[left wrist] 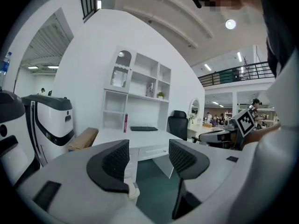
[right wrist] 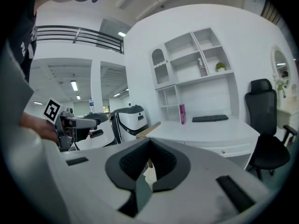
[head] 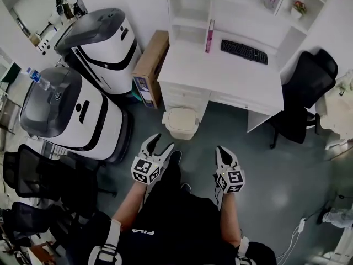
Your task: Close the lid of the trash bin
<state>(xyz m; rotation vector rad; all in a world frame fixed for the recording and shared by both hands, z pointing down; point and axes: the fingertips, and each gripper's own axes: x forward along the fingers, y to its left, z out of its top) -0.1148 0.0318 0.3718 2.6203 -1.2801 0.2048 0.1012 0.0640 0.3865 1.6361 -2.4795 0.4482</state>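
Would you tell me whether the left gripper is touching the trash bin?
Apart: in the left gripper view the left gripper has open, empty jaws, the trash bin well beyond them.

one trash bin point(head: 181, 122), two white machines point(head: 105, 46) point(head: 69, 115)

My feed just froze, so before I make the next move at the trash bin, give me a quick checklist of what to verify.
1. Lid down: ok; it lies flat on the trash bin in the head view.
2. Lid fully seated: cannot tell.
3. Left gripper free: ok; jaws apart, nothing between them.
4. Right gripper free: ok; jaws together, nothing held.
5. Grippers off the bin: ok; floor shows between them and it.
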